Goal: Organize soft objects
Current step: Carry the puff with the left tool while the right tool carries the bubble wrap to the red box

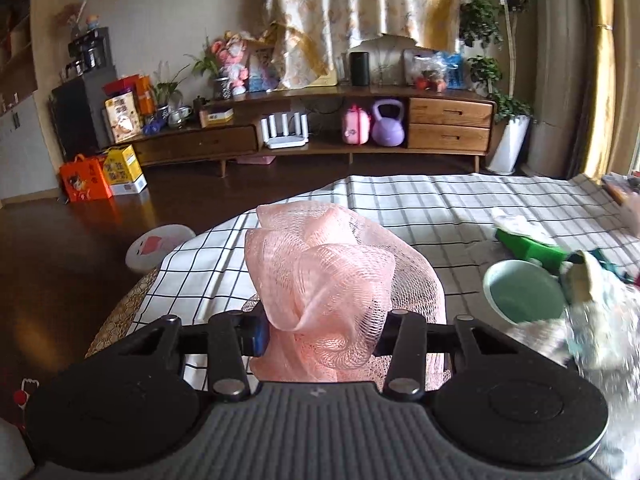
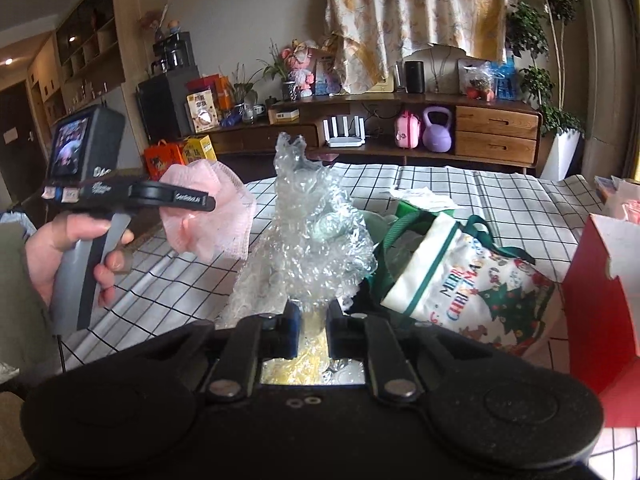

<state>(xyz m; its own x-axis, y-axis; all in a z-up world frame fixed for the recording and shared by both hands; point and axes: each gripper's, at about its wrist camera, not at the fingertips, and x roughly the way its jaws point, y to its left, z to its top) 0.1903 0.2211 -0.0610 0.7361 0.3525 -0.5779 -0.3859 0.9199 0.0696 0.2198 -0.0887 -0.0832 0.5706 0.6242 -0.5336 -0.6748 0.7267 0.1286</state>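
My left gripper is shut on a pink mesh bath pouf and holds it above the checked tablecloth. The right wrist view shows that gripper at the left with the pouf in it, in the air. My right gripper is shut on a crumpled sheet of clear bubble wrap, which stands up in front of it. A white and green Christmas tote bag lies on the cloth to the right of the bubble wrap.
A pale green bowl sits on the cloth beside the bag. A red box stands at the right edge. A white stool stands on the floor left of the table. A wooden sideboard lines the far wall.
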